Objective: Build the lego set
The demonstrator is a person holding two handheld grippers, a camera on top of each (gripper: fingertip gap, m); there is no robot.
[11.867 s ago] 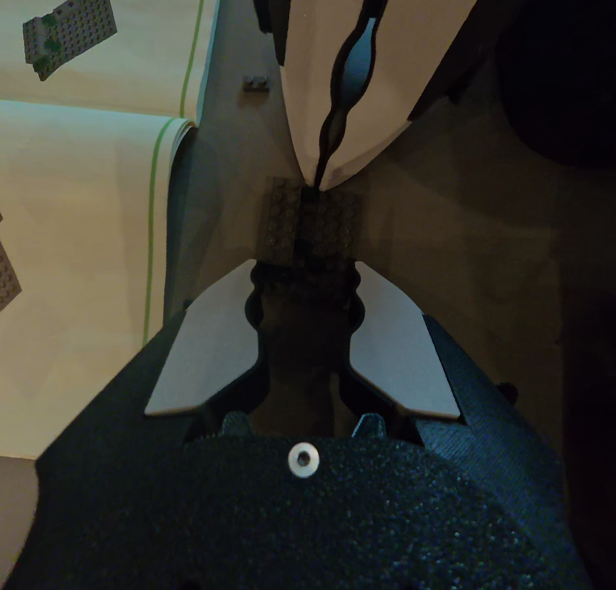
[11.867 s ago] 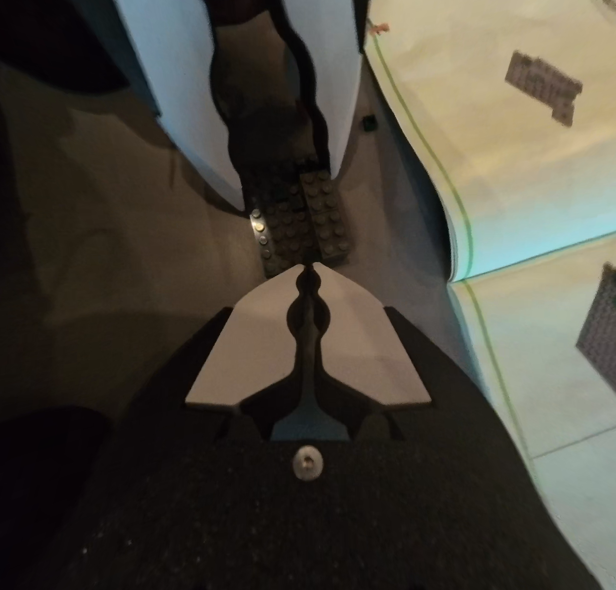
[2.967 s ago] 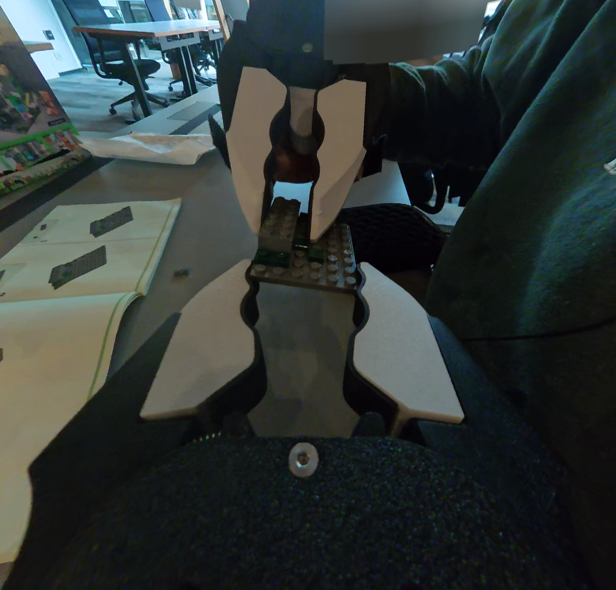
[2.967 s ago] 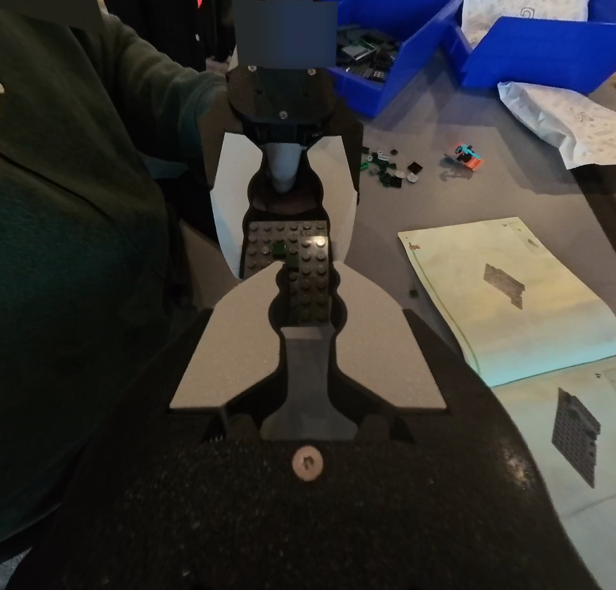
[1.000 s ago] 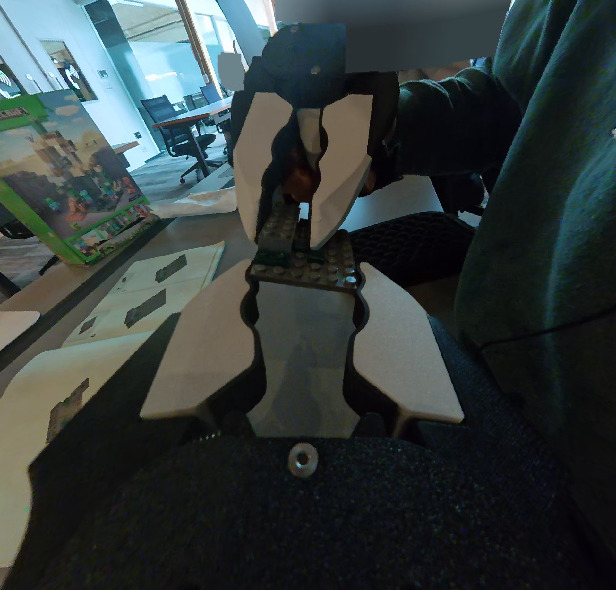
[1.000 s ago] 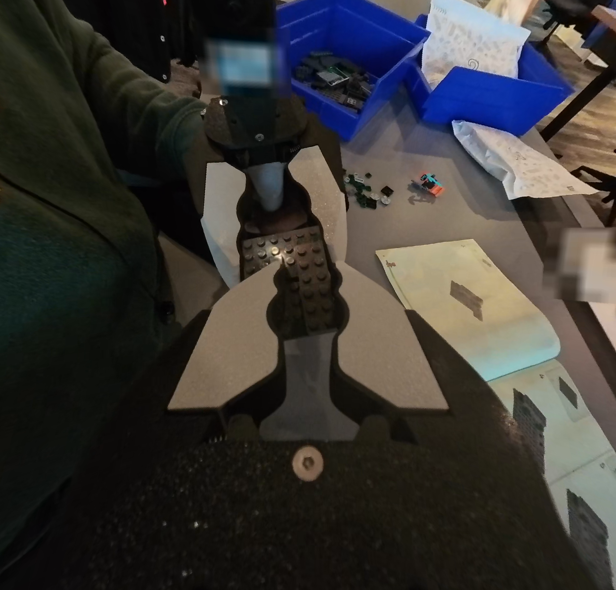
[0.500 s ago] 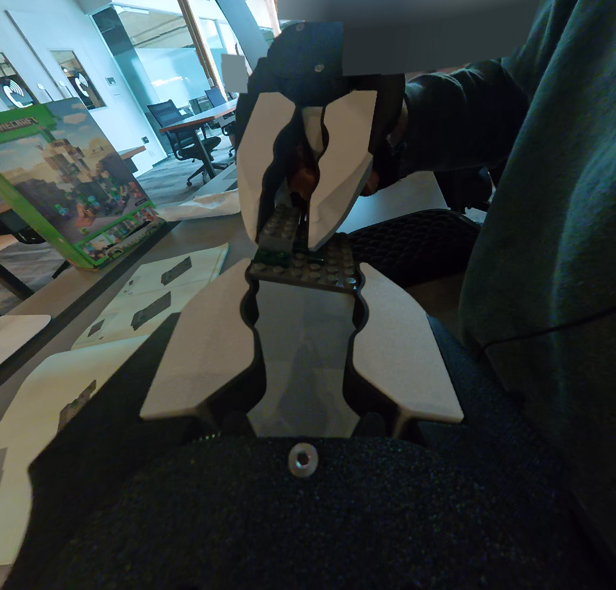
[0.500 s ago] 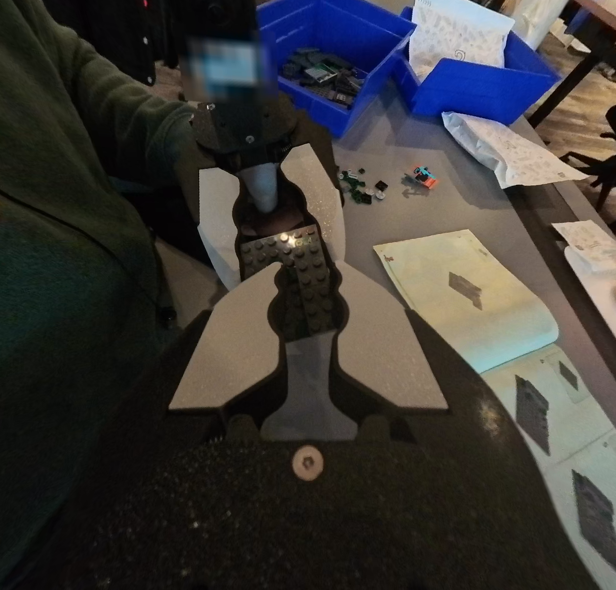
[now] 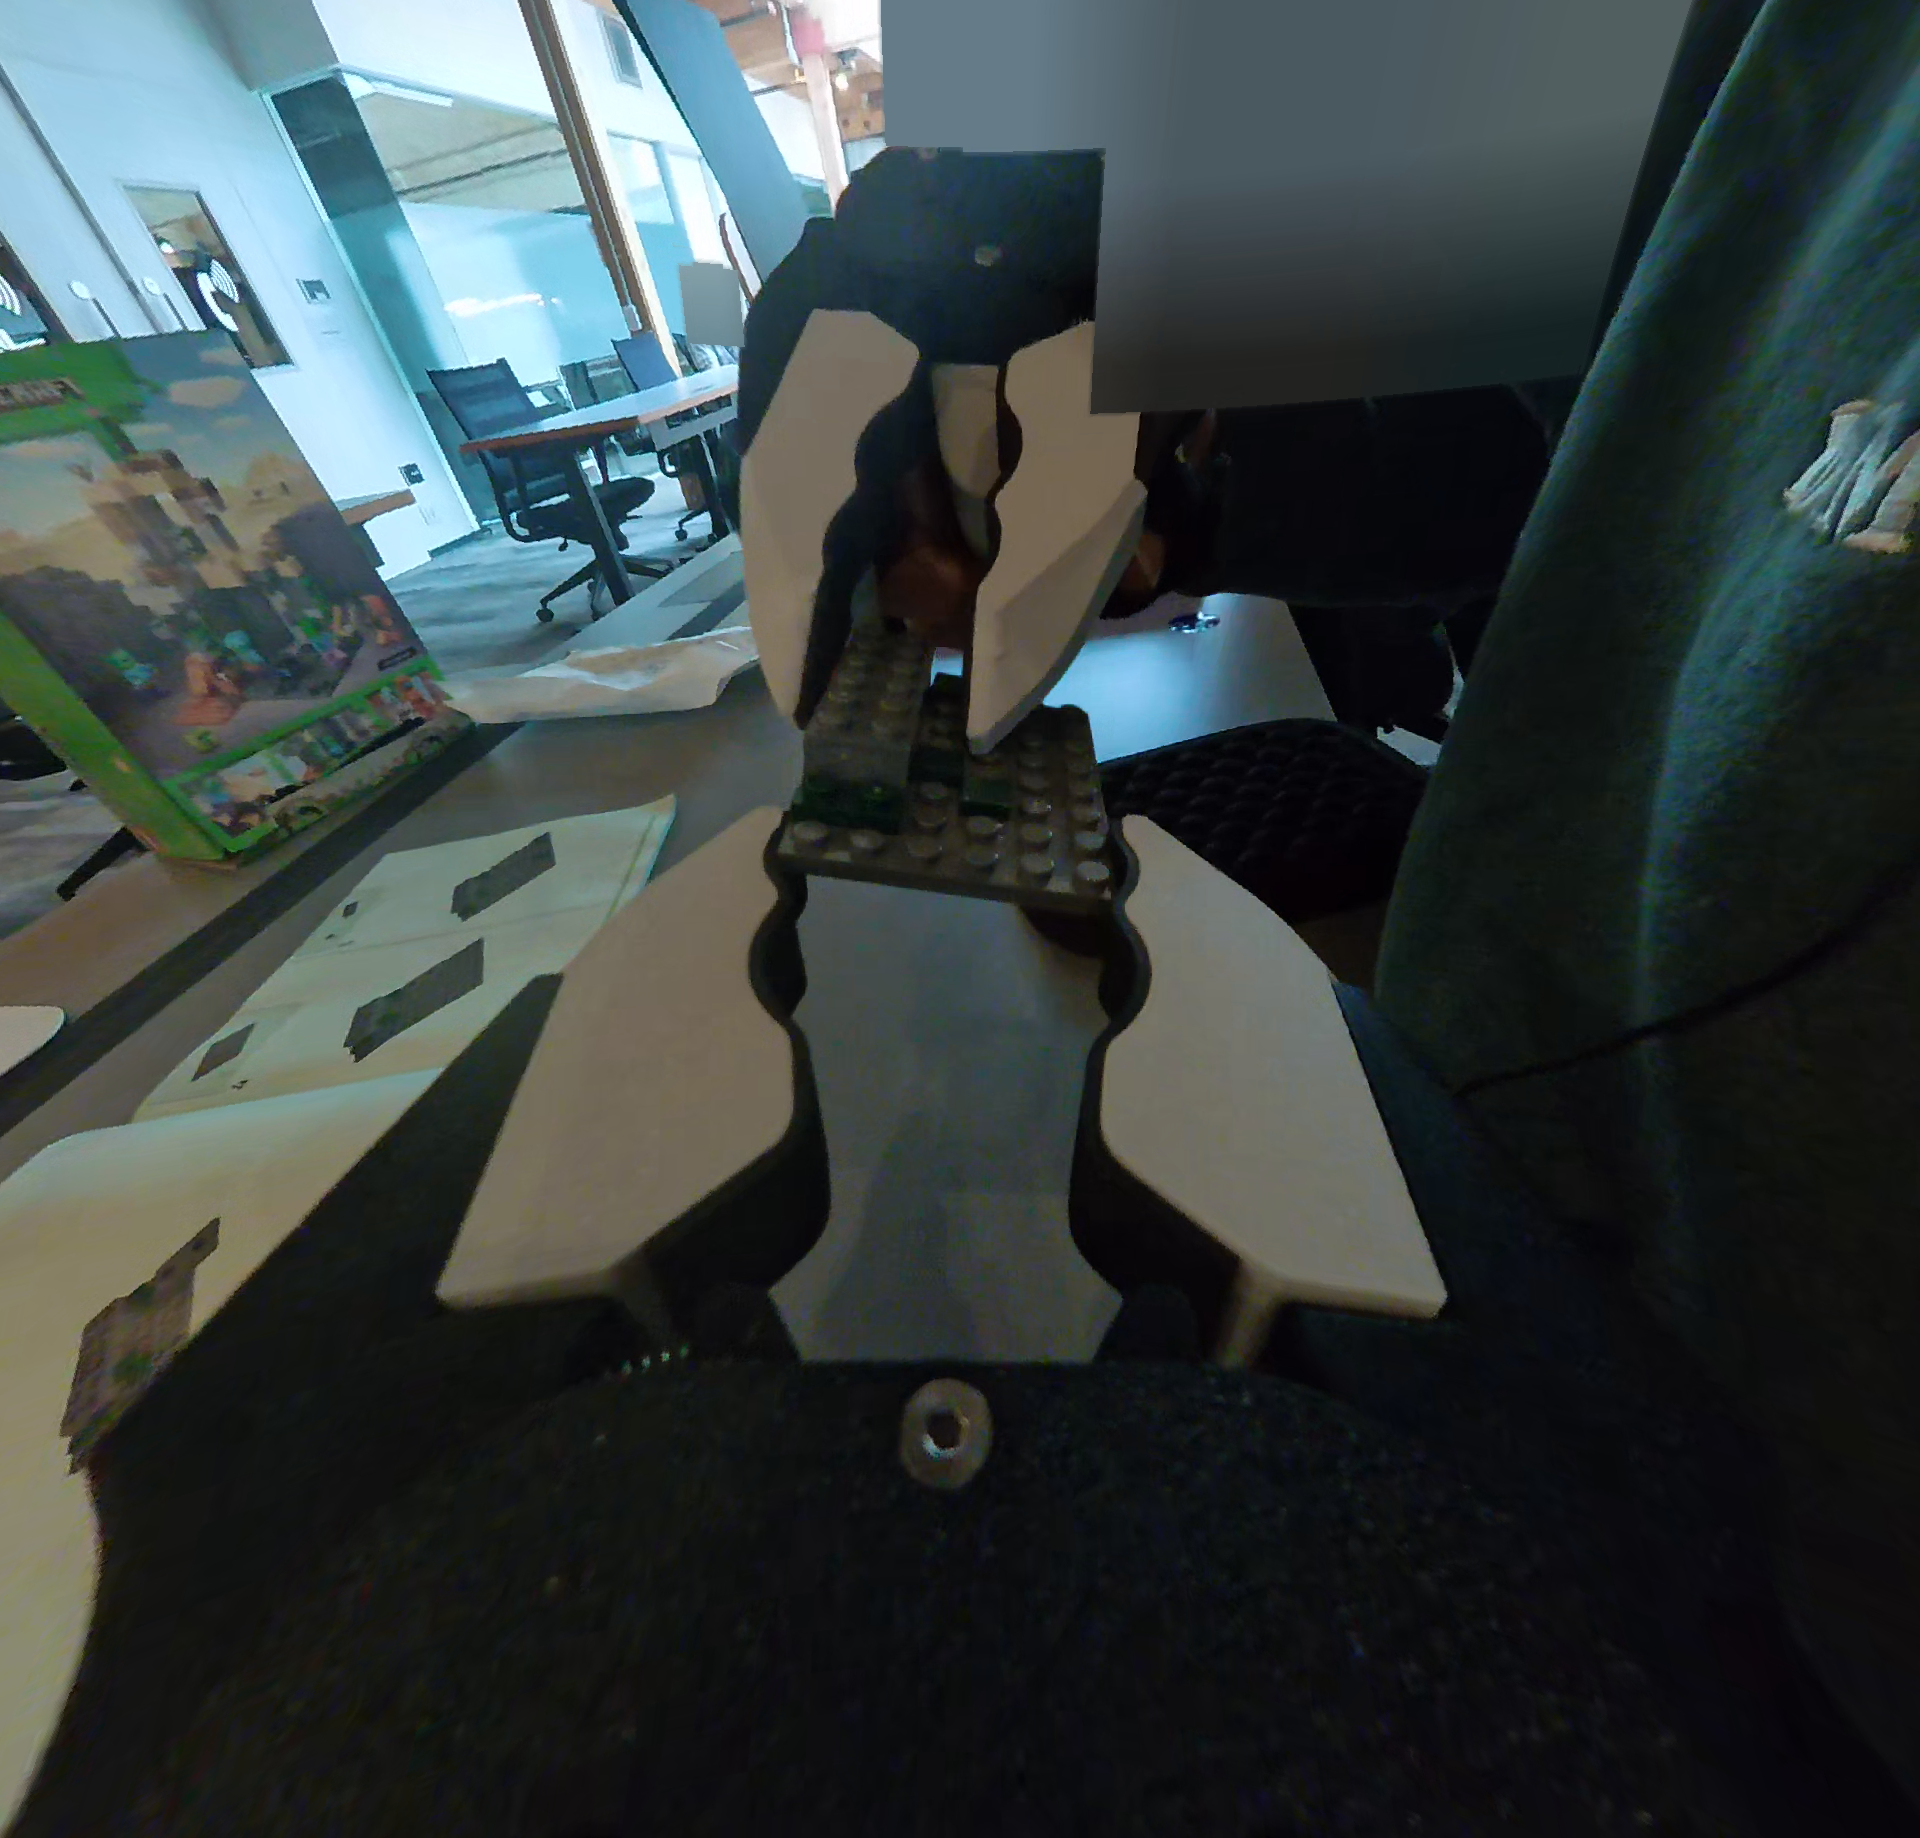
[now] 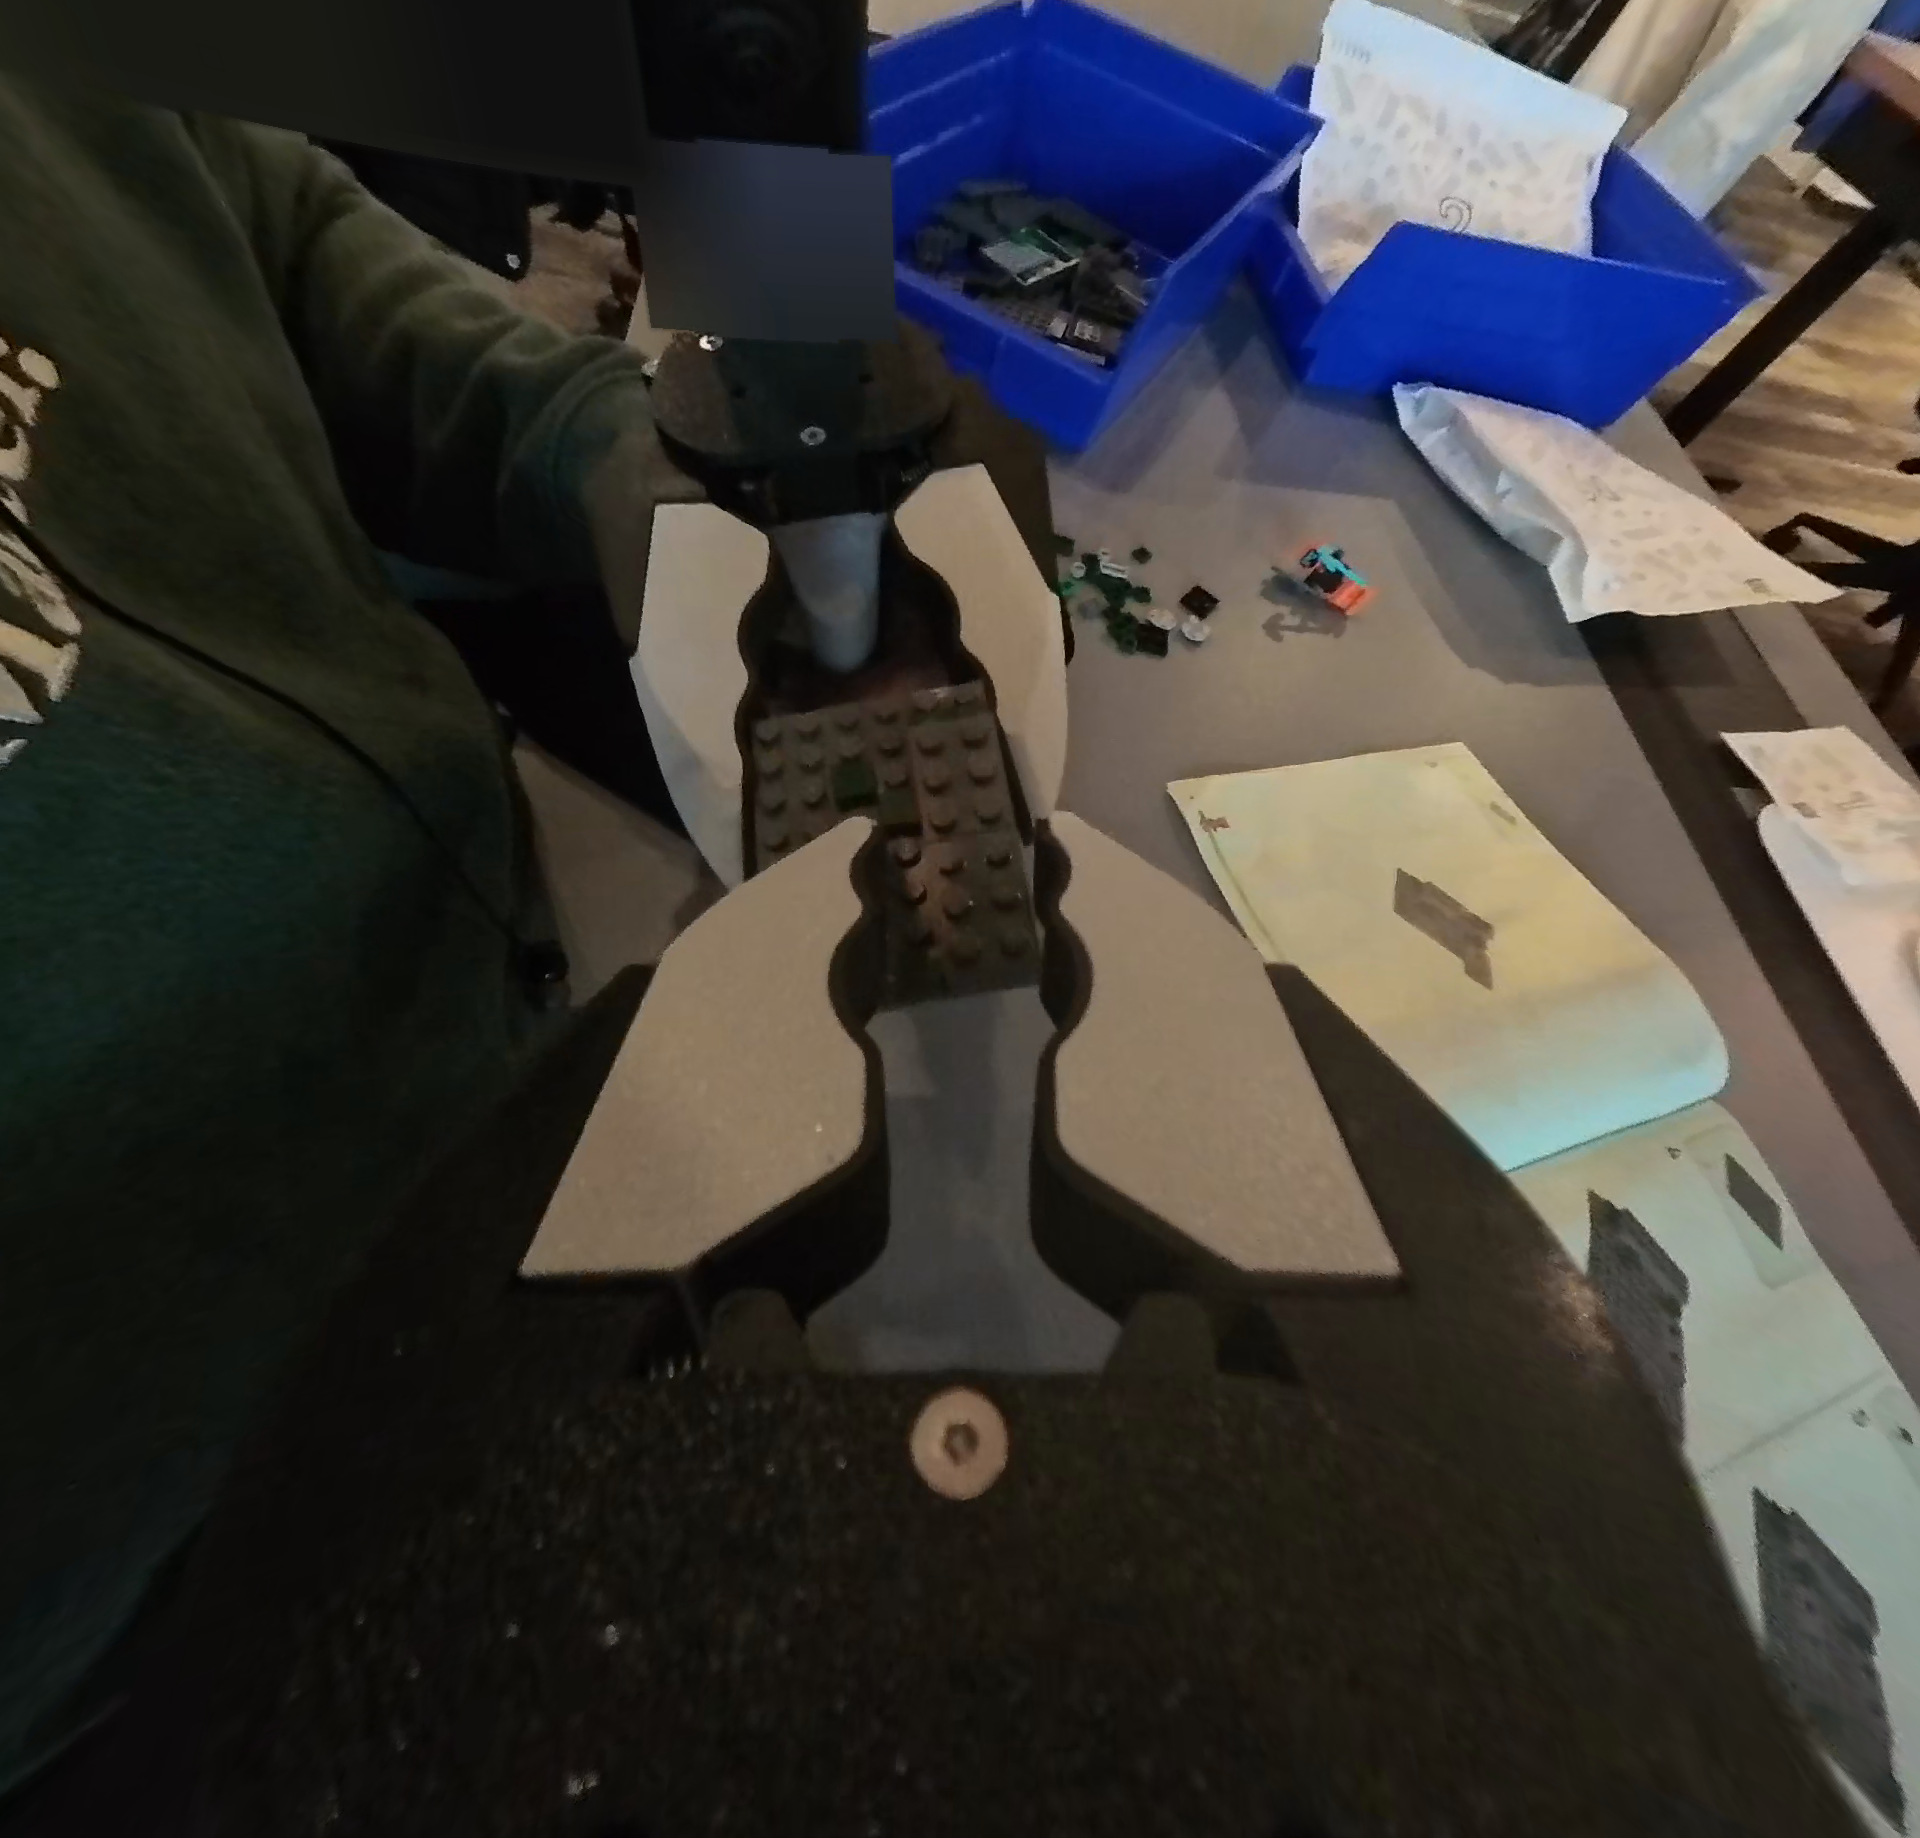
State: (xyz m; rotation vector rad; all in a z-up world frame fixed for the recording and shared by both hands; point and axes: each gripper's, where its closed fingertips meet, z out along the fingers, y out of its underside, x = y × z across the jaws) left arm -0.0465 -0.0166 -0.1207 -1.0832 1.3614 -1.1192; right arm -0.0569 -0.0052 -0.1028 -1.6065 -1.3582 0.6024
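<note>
My left gripper [image 9: 948, 853] is shut on the near edge of a grey studded plate [image 9: 1023, 812] and holds it above the table. Small dark green pieces [image 9: 847, 801] sit on the plate. My right gripper [image 10: 956, 843] faces it and is shut on a longer grey studded piece [image 10: 961, 915], whose far end lies on the plate [image 10: 831, 760]. In the left wrist view the right gripper [image 9: 894, 723] comes from behind with that piece [image 9: 873, 692] tilted down onto the plate. In the right wrist view the left gripper [image 10: 883, 780] holds the plate from the far side.
A blue bin [image 10: 1174, 354] with loose dark pieces and a second blue bin [image 10: 1507, 302] with a white bag stand at the back. Loose small pieces [image 10: 1132, 604] and an orange and teal figure [image 10: 1330, 583] lie on the table. Instruction booklets [image 10: 1455, 957] and the set box [image 9: 187, 604] are nearby. Left and right tips are no more than a few centimetres apart.
Both grippers stay shut on their pieces. In the right wrist view more of the plate's studs and its green pieces show beyond the held piece than before. Both views have shifted slightly.
</note>
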